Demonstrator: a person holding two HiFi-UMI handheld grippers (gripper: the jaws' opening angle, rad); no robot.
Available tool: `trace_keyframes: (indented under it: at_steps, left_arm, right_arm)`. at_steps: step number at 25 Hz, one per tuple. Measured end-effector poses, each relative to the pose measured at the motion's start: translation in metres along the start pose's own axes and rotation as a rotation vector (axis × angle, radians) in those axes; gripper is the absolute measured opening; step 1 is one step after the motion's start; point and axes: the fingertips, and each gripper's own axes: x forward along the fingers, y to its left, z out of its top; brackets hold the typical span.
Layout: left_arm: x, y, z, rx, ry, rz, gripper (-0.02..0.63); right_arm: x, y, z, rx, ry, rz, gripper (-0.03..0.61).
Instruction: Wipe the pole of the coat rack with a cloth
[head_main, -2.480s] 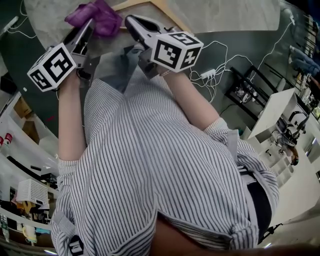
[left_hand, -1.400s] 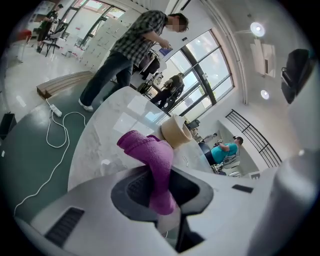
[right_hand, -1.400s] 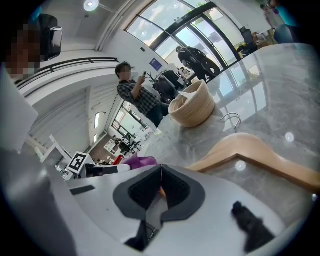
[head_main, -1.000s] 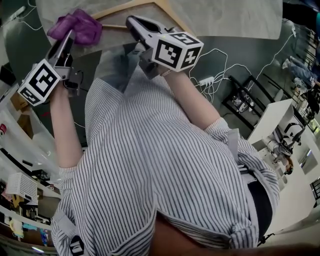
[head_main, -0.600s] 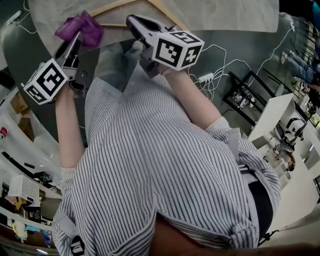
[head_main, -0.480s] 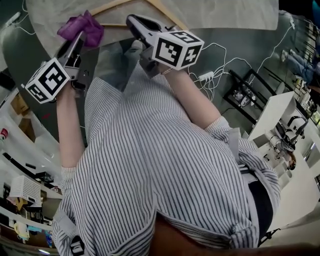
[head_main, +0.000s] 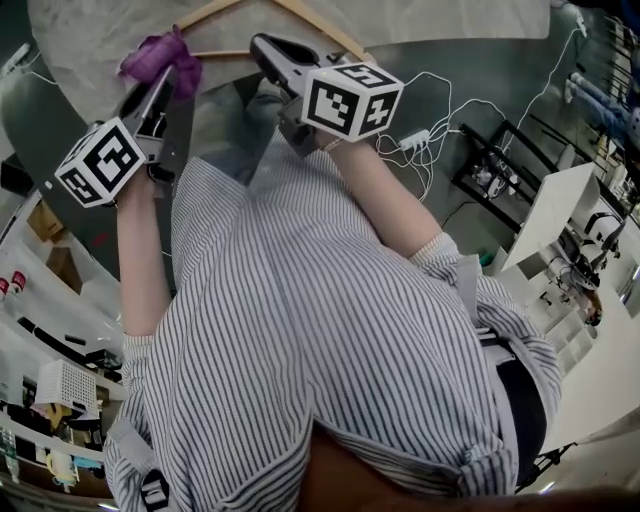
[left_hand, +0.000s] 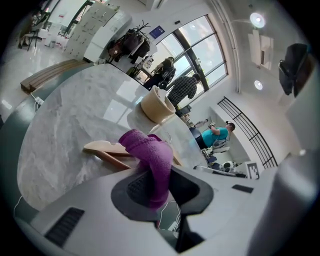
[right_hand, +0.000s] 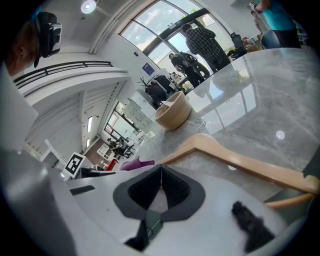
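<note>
A purple cloth (head_main: 155, 55) hangs bunched from my left gripper (head_main: 165, 78), which is shut on it over the edge of the round marble table (head_main: 90, 30). In the left gripper view the cloth (left_hand: 150, 160) fills the gap between the jaws of the left gripper (left_hand: 152, 172). Just beyond it a wooden coat hanger (left_hand: 102, 149) lies on the table. My right gripper (head_main: 260, 45) is shut on nothing, and its pads meet in the right gripper view (right_hand: 161, 172) above the hanger (right_hand: 240, 160). No coat rack pole shows in any view.
A beige basket (left_hand: 156, 106) stands farther back on the table (right_hand: 265, 115). Cables and a power strip (head_main: 415, 140) lie on the floor to the right, near a black rack (head_main: 490, 170) and white shelving (head_main: 560, 220). People stand by the windows (left_hand: 182, 90).
My left gripper swung out to the left with the cloth, then came back right and forward toward the hanger. The right gripper has stayed where it was.
</note>
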Motion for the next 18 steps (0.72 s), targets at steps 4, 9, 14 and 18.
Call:
trace_keyframes:
  at_steps: [4, 9, 14, 18]
  left_arm:
    - [0.015, -0.011, -0.006, 0.012, 0.03, -0.022, 0.081]
    - [0.019, -0.012, -0.012, 0.028, 0.06, -0.042, 0.081]
    - [0.027, -0.023, -0.022, 0.047, 0.088, -0.063, 0.081]
    - [0.037, -0.031, -0.029, 0.055, 0.108, -0.074, 0.081]
  right_arm:
    - [-0.007, -0.011, 0.001, 0.009, -0.008, -0.02, 0.015]
    - [-0.011, -0.012, -0.007, 0.028, -0.016, -0.04, 0.015]
    - [-0.023, -0.017, -0.011, 0.041, -0.033, -0.056, 0.015]
    - [-0.031, -0.027, -0.013, 0.06, -0.04, -0.068, 0.015]
